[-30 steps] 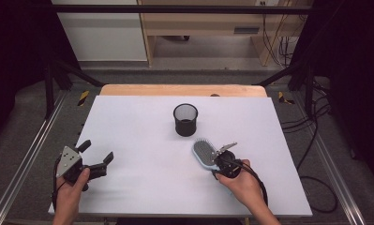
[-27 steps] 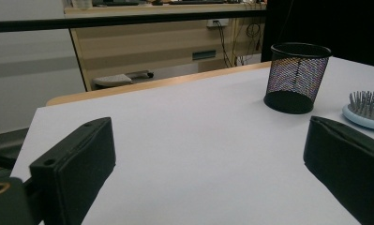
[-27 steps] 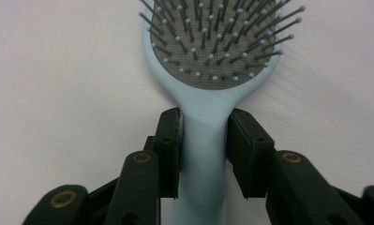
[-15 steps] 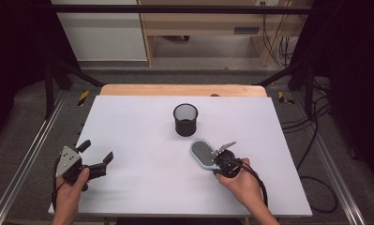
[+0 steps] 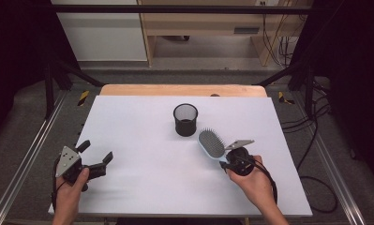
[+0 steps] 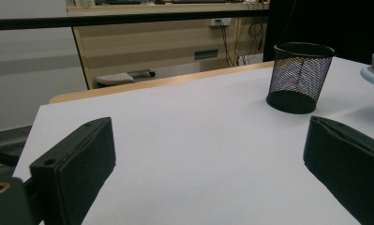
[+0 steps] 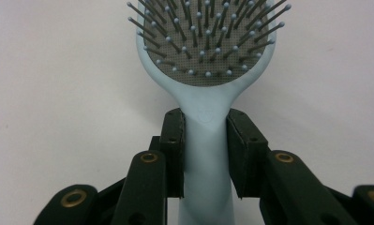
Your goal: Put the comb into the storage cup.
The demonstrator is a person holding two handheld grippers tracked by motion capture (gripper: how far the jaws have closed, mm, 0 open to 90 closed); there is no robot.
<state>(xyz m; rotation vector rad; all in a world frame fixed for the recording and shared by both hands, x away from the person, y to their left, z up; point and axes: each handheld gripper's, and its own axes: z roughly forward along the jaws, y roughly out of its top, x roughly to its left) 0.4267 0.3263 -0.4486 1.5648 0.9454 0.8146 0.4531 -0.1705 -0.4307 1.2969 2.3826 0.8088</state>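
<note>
The white surface [image 5: 142, 122] carries a black mesh cup [image 5: 185, 120] near its middle. Just to the cup's right and nearer the person is the pale blue hairbrush [image 5: 211, 144], bristles up. Its handle runs straight back between the right tongs [image 5: 228, 162], whose pads have just been closing and now press both sides of its neck, the head reaching out beyond their tips. The left tongs [image 5: 96, 153] stand wide with nothing between them, well apart from the brush at the near left corner.
</note>
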